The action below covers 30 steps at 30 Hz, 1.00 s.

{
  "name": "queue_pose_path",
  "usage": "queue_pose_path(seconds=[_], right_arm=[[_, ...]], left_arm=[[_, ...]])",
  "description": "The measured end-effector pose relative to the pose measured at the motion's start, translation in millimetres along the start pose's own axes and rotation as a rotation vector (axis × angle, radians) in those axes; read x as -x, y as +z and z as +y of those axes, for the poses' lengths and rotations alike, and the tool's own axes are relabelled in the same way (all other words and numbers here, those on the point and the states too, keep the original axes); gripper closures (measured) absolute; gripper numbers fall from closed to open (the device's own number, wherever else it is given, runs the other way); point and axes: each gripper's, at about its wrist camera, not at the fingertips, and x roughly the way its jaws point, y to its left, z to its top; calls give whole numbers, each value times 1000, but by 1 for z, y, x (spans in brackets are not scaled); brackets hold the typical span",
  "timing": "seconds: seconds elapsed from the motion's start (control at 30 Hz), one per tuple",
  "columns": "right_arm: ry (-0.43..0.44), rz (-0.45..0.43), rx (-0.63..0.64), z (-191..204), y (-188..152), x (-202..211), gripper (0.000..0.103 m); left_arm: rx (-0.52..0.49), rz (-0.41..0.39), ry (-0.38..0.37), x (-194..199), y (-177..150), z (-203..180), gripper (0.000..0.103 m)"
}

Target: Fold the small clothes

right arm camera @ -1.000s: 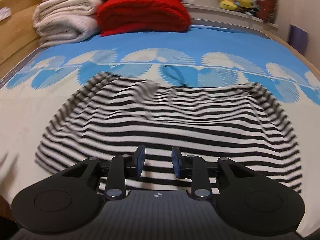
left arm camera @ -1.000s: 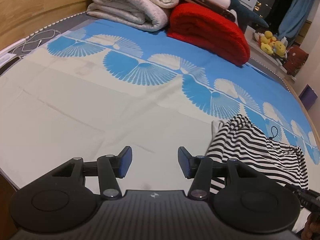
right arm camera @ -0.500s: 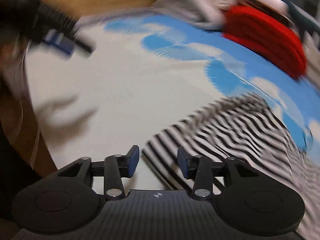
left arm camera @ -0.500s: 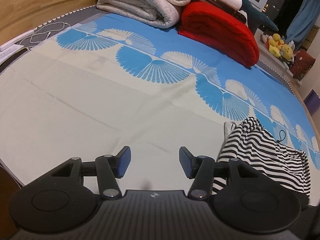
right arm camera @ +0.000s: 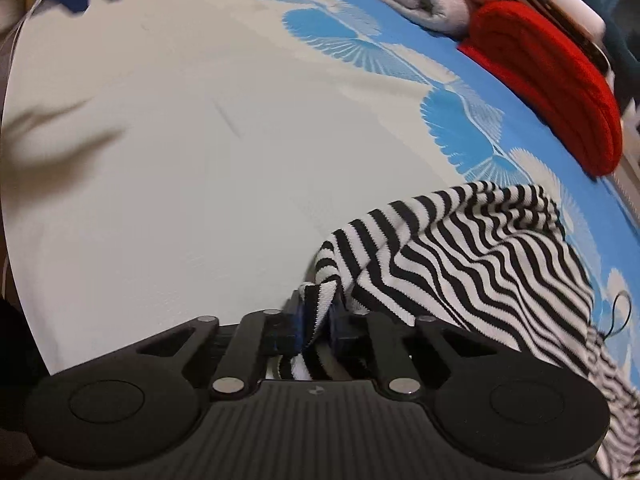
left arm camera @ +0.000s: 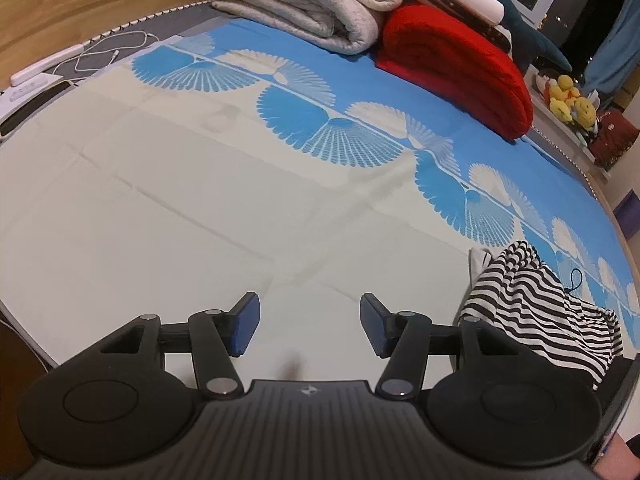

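The right tool (right arm camera: pixel 316 320) is closing on a bunched edge of the striped garment (right arm camera: pixel 472 264) — the fold of black-and-white cloth sits pinched between its blue pads, and the rest of the cloth drapes away to the right and far side over the bed (right arm camera: pixel 180 160). The left tool (left arm camera: pixel 308 326) stands fairly wide and is opening, with nothing between its fingers; it hovers over the bare cream part of the bed, and the garment lies well to its right, near the bed's near edge. The garment's near right part is cut off in both views, so its full shape cannot be told. A thin black cord (left arm camera: pixel 574 280) lies on it. Farther off sit a red blanket (left arm camera: pixel 460 68) and a folded cream blanket (left arm camera: pixel 304 4). In the right wrist view's far left corner the left tool is only a blur.
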Motion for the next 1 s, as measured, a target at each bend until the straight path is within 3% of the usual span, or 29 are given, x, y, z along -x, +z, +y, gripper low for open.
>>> queue_pose_path(seconds=[0.2, 0.37, 0.47, 0.63, 0.73, 0.87, 0.93, 1.0], right_arm=[[-20, -124, -20, 27, 16, 32, 96], [81, -169, -34, 48, 22, 52, 96], [104, -191, -173, 35, 29, 65, 96], [80, -326, -535, -52, 16, 120, 96], [16, -430, -771, -122, -30, 166, 96], [-142, -487, -1154, -213, -143, 209, 96], [-300, -410, -1278, -241, -206, 217, 96], [-454, -208, -1365, -261, -254, 210, 96]], left_arm=[[15, 0, 17, 2, -2, 14, 42], [92, 8, 17, 6, -2, 29, 42], [141, 5, 1, 9, -1, 26, 42], [179, 0, -69, 6, 6, -12, 42], [104, 10, -98, -2, 6, -60, 42], [-33, 21, -139, -15, -1, -130, 42], [-93, 33, -163, -23, -9, -165, 42], [-140, 50, -188, -30, -19, -196, 42]])
